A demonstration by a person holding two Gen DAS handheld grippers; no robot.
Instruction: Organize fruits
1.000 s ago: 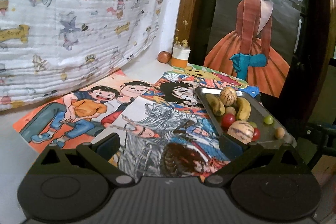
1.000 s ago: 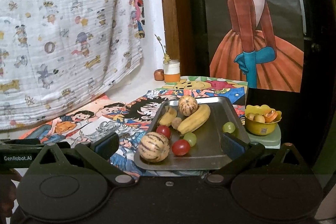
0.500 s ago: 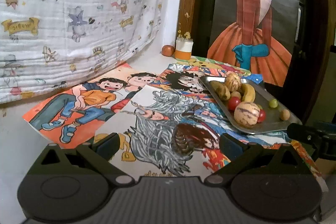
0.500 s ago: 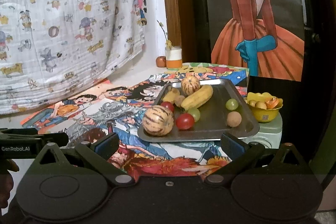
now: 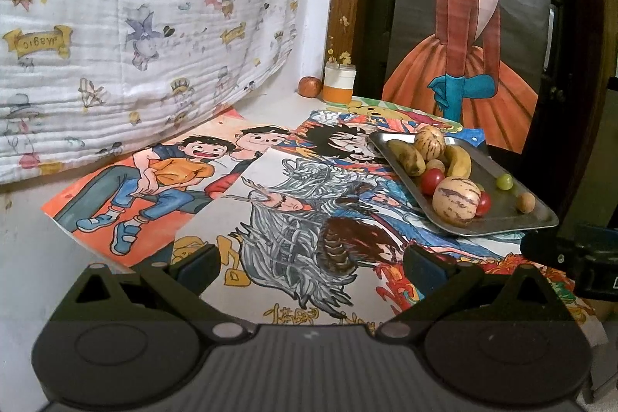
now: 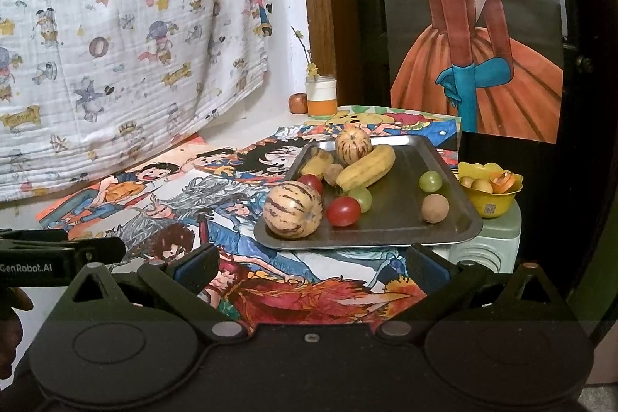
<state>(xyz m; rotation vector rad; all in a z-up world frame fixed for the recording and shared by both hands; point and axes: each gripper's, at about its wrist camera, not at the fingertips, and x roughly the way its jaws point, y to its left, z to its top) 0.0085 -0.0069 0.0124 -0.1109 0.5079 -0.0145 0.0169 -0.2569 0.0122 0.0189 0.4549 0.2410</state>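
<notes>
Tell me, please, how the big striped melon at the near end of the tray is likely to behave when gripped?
The striped melon is round and sits loose on the smooth metal tray, so a nudge would probably roll it. Its rind looks firm and smooth, so the fingers might slip off its curve. It touches a red tomato, which would likely shift.

Steel tray [image 6: 444, 176] of striped melons [image 6: 292, 209], bananas [image 6: 367, 167], tomatoes [image 6: 343, 211], grapes [image 6: 430, 181], perhaps a longan [image 6: 435, 207].
</notes>
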